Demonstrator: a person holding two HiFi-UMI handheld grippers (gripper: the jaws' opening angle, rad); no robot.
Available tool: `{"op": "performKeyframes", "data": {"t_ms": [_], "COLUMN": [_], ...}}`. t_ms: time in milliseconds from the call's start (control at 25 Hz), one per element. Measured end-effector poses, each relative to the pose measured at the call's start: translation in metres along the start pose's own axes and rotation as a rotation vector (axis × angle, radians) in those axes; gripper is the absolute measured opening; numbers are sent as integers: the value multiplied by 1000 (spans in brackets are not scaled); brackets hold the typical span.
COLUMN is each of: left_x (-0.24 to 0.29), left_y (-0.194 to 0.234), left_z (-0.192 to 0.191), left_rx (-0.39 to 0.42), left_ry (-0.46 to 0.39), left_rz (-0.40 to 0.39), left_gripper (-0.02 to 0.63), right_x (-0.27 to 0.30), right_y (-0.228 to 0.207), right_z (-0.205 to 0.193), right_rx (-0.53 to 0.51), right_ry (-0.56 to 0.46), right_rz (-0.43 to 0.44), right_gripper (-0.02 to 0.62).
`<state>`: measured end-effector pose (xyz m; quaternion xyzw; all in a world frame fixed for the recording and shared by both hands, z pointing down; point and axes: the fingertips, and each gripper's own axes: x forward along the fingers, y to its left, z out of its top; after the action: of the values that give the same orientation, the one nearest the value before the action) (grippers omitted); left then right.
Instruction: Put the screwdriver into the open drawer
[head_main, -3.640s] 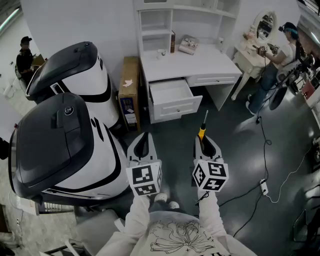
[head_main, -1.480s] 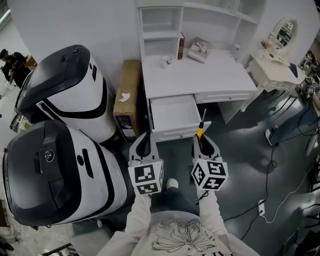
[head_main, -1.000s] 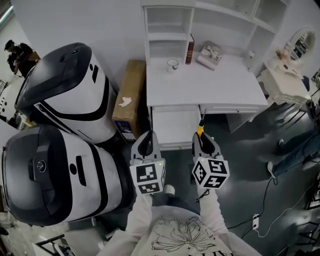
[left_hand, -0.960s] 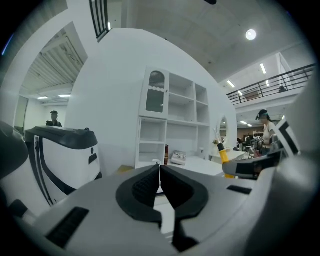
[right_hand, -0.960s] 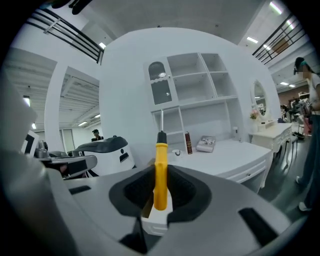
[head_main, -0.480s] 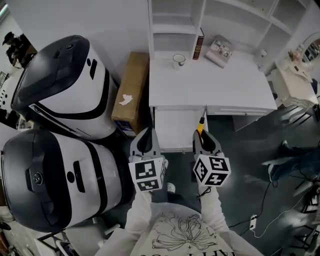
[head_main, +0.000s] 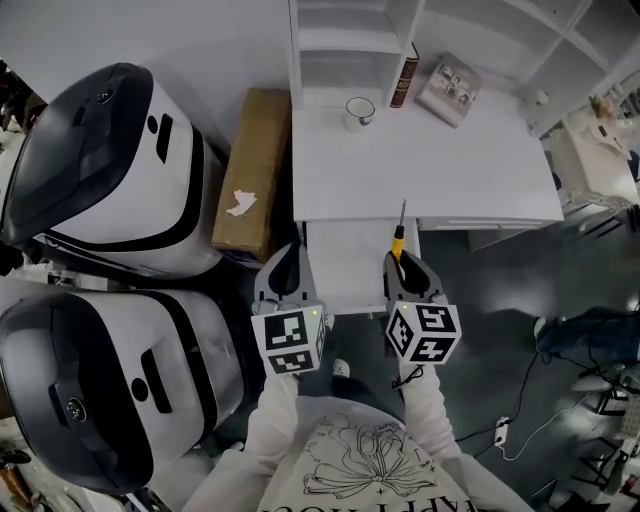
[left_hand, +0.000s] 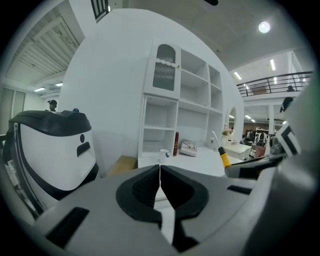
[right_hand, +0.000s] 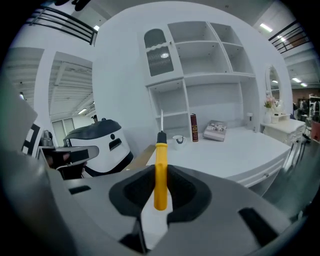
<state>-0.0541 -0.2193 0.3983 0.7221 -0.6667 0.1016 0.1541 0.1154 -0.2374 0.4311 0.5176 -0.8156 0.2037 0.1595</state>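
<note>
My right gripper (head_main: 403, 264) is shut on the yellow handle of a screwdriver (head_main: 398, 243), whose thin metal shaft points ahead over the white desk's (head_main: 430, 170) front edge. In the right gripper view the screwdriver handle (right_hand: 160, 167) stands upright between the black pads of the right gripper (right_hand: 160, 184). The open white drawer (head_main: 345, 262) lies under the desk edge, between and just ahead of both grippers. My left gripper (head_main: 288, 258) hovers at the drawer's left side; in its own view the left gripper (left_hand: 160, 173) has its pads together and nothing in them.
Two large black-and-white machines (head_main: 100, 170) (head_main: 100, 385) crowd the left. A cardboard box (head_main: 250, 170) stands between them and the desk. A mug (head_main: 358, 108), a book (head_main: 405, 75) and a flat box (head_main: 450, 85) sit at the desk's back. Cables (head_main: 520, 400) lie on the floor at right.
The desk and drawer have come much closer in view; both grippers moved forward and down, now over the drawer's front. The screwdriver stays in the right gripper.
</note>
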Motion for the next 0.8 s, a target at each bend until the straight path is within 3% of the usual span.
{"op": "performKeyframes", "data": {"t_ms": [360,800], "left_x": [56,99], "left_y": [19,36], "left_z": [-30,-80], "left_rx": [-14,-46], "left_ry": [94,199], "left_rz": [-20,-42], "left_gripper": [6,6], "right_x": [61,117], "right_y": [-6,6], "right_z": [-30,-86], "right_rx": [-52,-257], "right_ry": [126,294], "right_rz": [23,137], "right_gripper": [69,69]}}
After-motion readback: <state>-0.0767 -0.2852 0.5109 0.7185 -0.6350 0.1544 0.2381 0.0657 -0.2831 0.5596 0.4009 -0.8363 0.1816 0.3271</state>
